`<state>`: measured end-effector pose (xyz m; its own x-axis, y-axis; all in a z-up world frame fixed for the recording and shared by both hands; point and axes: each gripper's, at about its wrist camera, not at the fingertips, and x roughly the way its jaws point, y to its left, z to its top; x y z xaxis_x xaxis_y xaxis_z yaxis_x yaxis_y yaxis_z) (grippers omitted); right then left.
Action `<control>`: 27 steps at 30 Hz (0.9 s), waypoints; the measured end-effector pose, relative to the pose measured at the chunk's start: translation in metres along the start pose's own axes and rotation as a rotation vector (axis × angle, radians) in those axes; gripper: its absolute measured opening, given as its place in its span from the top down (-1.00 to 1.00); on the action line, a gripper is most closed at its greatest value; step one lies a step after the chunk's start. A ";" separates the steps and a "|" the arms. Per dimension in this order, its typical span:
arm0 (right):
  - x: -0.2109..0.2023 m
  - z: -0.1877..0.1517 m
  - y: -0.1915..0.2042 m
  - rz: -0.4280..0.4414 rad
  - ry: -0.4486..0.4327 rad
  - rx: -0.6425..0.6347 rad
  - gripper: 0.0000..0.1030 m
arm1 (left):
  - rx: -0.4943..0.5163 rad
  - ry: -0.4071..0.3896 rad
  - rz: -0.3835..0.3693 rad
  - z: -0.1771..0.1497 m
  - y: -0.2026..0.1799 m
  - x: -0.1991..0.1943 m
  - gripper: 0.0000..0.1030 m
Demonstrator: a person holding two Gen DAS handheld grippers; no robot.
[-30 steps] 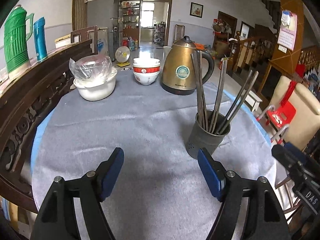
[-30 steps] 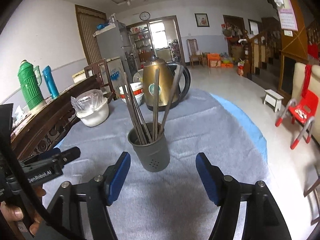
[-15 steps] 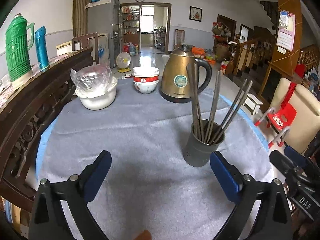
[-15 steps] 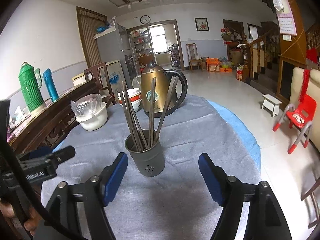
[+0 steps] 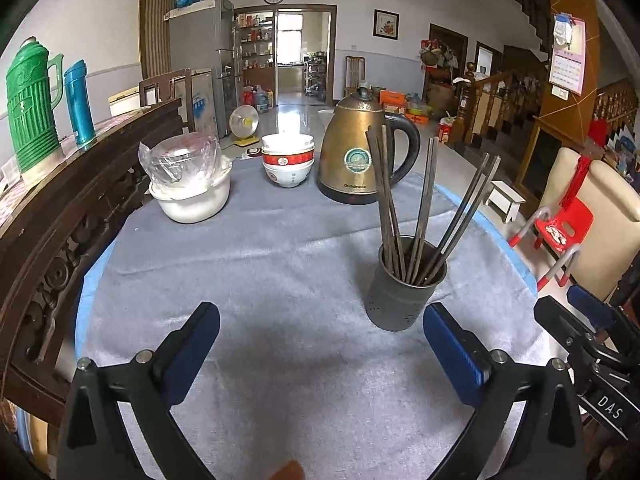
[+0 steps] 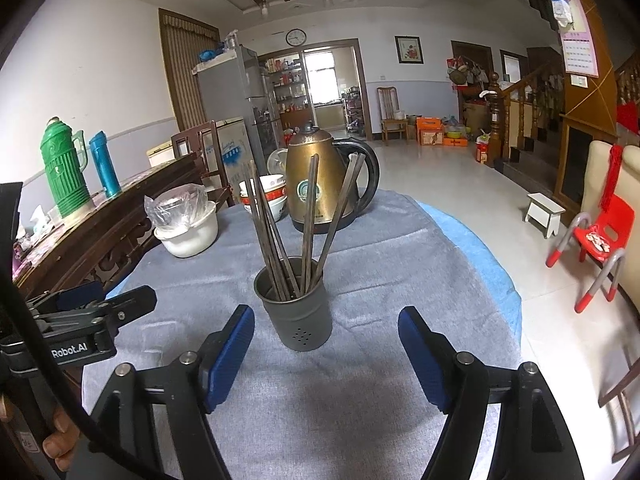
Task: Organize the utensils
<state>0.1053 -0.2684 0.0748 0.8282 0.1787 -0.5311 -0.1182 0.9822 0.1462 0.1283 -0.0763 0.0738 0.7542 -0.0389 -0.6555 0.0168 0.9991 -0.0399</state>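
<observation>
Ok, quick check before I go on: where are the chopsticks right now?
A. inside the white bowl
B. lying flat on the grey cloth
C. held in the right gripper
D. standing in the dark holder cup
D: the chopsticks stand leaning in the dark holder cup on the table, while the right gripper and the left gripper are both open and hold nothing.

We are in a lived-in family home: a dining table (image 5: 280,248) with an electric kettle (image 5: 360,152) and bowls (image 5: 288,160), a fridge (image 6: 236,96), a wooden staircase (image 6: 520,96), a child's red chair (image 6: 600,240).
</observation>
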 end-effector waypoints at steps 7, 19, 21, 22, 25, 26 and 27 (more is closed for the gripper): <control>0.003 0.000 0.000 0.003 0.008 0.002 -0.52 | -0.005 0.002 0.007 0.001 0.003 0.002 -0.98; 0.002 0.003 0.002 0.008 0.008 -0.004 -0.52 | -0.007 0.000 0.001 0.001 0.003 0.002 -0.98; 0.001 0.004 0.002 0.008 0.008 -0.007 -0.52 | -0.008 -0.002 0.001 0.002 0.003 0.002 -0.98; 0.001 0.005 0.002 0.008 0.006 -0.008 -0.52 | -0.008 -0.002 0.000 0.002 0.002 0.002 -0.98; -0.001 0.007 0.003 0.008 0.000 -0.013 -0.52 | -0.008 -0.008 0.003 0.003 0.002 0.000 -0.98; -0.001 0.007 0.004 0.008 -0.001 -0.015 -0.52 | -0.007 -0.012 0.003 0.004 0.002 0.000 -0.98; -0.001 0.008 0.004 0.008 -0.005 -0.018 -0.52 | -0.006 -0.015 0.003 0.005 0.001 -0.001 -0.98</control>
<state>0.1084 -0.2652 0.0831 0.8300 0.1862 -0.5258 -0.1347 0.9816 0.1350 0.1306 -0.0749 0.0782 0.7639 -0.0359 -0.6443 0.0109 0.9990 -0.0427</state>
